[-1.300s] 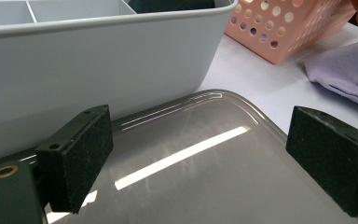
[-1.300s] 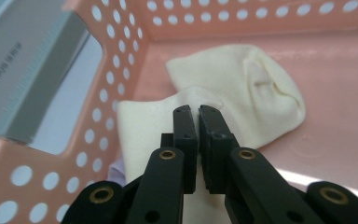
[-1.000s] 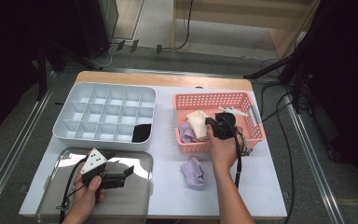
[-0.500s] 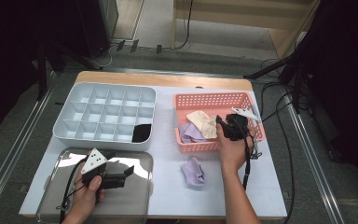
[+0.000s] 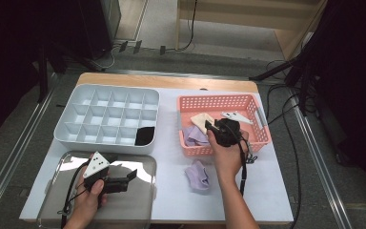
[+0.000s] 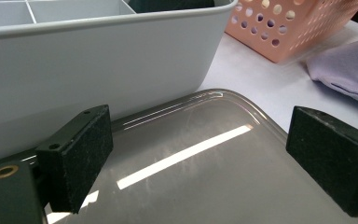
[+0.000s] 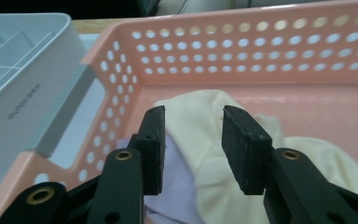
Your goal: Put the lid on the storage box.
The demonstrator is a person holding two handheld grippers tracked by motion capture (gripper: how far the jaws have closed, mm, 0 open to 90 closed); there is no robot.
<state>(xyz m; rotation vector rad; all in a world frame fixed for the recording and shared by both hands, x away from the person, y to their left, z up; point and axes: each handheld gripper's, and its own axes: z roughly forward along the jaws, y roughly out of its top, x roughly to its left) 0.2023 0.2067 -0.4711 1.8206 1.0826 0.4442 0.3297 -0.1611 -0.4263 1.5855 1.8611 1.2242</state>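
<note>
My right gripper (image 7: 193, 147) hangs over the pink basket (image 5: 262, 131), its jaws having just been opening; they stand apart with nothing pinched, above the cream sock (image 7: 205, 135) lying on a lilac sock (image 5: 195, 136). To take the cream one cleanly, I judge I should sink lower, bite a single fold near its middle and keep clear of the lilac cloth beneath. My left gripper (image 6: 205, 158) rests over the metal tray (image 6: 223, 186), jaws wide and empty.
</note>
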